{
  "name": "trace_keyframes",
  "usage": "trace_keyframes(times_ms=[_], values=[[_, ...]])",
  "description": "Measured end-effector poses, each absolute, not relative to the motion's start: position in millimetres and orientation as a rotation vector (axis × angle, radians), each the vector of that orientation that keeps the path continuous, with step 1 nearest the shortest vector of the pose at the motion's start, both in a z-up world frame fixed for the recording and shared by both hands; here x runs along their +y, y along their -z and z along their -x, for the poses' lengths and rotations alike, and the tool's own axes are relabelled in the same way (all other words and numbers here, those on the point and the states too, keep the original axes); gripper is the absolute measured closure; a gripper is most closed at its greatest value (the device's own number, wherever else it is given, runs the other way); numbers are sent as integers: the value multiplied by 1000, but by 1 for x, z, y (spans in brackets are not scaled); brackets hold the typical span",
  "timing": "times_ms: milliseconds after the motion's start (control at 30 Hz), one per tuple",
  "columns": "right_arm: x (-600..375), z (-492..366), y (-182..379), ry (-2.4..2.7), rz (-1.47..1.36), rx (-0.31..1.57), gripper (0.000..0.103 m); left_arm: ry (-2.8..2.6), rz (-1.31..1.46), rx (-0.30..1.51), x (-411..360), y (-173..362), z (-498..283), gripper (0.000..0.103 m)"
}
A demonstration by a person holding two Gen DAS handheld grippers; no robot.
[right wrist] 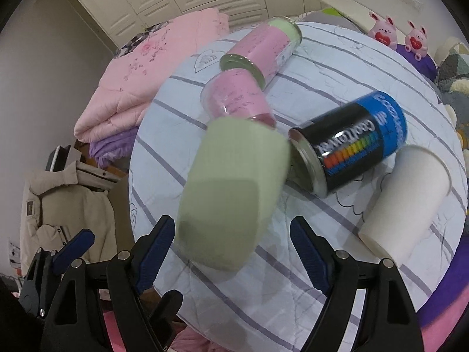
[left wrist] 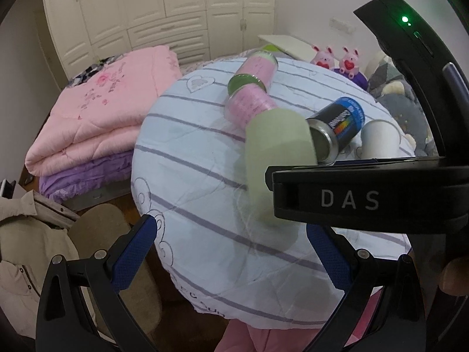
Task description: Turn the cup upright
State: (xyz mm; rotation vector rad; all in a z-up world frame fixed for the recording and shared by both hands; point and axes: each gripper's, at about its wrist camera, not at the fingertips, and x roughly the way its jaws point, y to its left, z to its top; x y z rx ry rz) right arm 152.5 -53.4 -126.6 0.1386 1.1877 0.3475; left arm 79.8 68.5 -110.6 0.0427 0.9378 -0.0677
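Where green cup lies, blue can touching.

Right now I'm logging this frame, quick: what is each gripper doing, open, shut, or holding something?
Left gripper: open, holding nothing.
Right gripper: open around the green cup, which looks blurred and not clamped.

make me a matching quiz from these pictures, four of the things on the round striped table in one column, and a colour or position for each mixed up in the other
Things:
1. green cup
2. white paper cup
3. black and blue can
4. far pink canister

Descriptions:
A. lying on its side, rainbow stripe on the label
B. blurred, between the right gripper's open fingers
C. nearest the folded pink quilt
D. lying at the table's right edge

Pairs: 1-B, 2-D, 3-A, 4-C
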Motion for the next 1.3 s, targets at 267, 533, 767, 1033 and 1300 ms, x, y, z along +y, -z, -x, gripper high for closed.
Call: trace_keyframes(times_ms=[267, 533, 767, 1033, 1300], values=[[-73, -129, 81, -331, -120, 1005, 20, 116, -29, 916, 53, 96, -84, 0], [-114, -111, 50, -197, -64, 830, 20, 120, -31, 910, 35, 87, -101, 0], [-140, -119, 60, -152, -96, 836, 20, 128, -29, 952, 24, 96, -118, 0], [-160, -134, 79, -154, -137, 891, 20, 119, -24, 1016, 17, 112, -142, 0], [-167, -148, 93, -149, -151, 929, 20, 98, -1, 1086, 20, 129, -169, 0]])
